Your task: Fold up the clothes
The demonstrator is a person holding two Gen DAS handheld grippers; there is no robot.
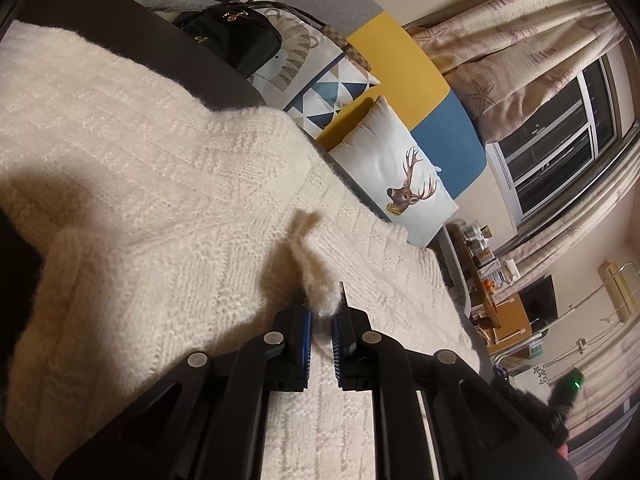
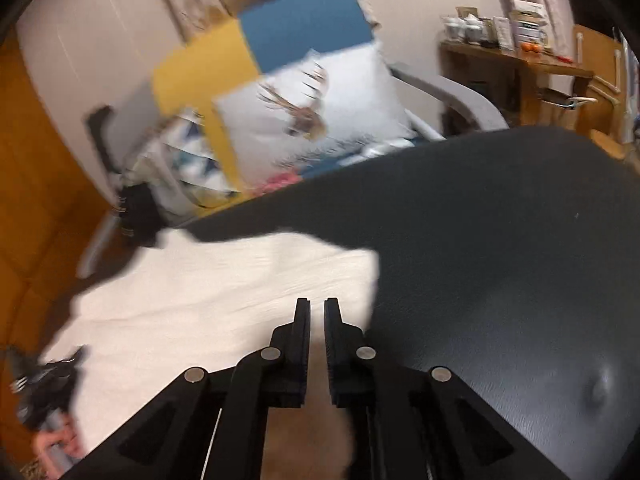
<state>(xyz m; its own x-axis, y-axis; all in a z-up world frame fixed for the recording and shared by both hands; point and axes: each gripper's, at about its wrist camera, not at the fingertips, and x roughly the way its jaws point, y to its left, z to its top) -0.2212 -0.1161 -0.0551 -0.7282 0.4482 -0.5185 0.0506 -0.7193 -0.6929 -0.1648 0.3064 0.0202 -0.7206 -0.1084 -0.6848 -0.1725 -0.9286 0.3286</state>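
the left gripper pinches a fold of the white sweater. the right gripper is pressed together, empty; next it likely needs its own hold on the sweater

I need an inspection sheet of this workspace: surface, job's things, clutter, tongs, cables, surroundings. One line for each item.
Surface: dark table, partly covered.
Job's things: white knit sweater spread on the table.
Clutter: black bag past the table's far edge.
Tongs: left tongs shut on a pinch of sweater; right tongs shut, nothing between them.
Cables: nothing seen.
Surroundings: deer cushion, patterned cushion, curtains, window, wooden shelf.
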